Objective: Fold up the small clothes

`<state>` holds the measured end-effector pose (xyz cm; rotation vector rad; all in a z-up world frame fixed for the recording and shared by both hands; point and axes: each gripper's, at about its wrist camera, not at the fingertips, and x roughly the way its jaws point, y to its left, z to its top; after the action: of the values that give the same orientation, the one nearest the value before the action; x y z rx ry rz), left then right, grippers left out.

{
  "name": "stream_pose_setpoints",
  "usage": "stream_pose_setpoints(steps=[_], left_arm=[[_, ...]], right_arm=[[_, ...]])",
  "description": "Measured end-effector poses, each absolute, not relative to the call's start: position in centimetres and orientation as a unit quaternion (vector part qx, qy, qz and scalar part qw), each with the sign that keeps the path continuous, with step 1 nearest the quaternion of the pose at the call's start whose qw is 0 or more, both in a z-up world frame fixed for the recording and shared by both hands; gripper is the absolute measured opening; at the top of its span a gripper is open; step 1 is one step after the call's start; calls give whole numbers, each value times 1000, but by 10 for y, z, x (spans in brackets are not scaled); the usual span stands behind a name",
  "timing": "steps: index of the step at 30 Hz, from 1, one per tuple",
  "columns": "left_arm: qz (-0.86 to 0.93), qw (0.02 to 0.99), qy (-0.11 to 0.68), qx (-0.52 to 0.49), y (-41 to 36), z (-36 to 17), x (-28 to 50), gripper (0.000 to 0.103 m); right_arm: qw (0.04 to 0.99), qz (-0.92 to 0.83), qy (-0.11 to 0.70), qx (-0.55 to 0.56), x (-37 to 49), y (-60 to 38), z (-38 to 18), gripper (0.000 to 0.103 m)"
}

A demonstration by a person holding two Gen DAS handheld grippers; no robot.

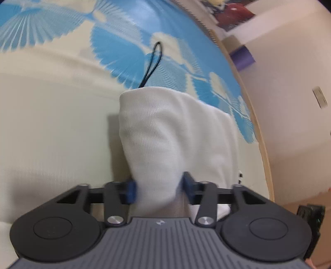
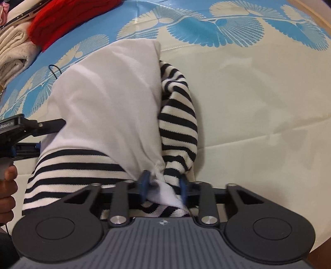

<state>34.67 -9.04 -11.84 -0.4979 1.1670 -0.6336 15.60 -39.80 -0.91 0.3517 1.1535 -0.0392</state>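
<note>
Both grippers clamp the white garment (image 2: 107, 99): left gripper (image 1: 159, 189), right gripper (image 2: 164, 186) (striped cloth (image 2: 178, 115) bunched in). Garment mid-surface (image 2: 258, 103). Judgement: lift evenly, keep edges aligned, lay the fold flat.

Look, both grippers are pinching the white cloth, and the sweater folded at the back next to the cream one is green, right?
Almost. Both the left gripper and the right gripper do have their jaws closed on the white cloth. But the sweater at the back, beside the cream one, is red, not green. The right wrist view shows it.
</note>
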Motion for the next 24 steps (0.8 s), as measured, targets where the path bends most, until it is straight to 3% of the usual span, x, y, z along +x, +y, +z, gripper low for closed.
stream_pose_setpoints(steps=[6,12,24], left_arm=[[-251,816,498,-150,-52,-71,348,41],[-191,836,496,-137,17,-67,362,42],[-144,848,494,-127,62,-69,376,58]], right_arm=[[830,4,521,199,165,-379,3,16],[844,79,496,188,190,-310,17,15],[839,105,502,182,209,-255,16,15]])
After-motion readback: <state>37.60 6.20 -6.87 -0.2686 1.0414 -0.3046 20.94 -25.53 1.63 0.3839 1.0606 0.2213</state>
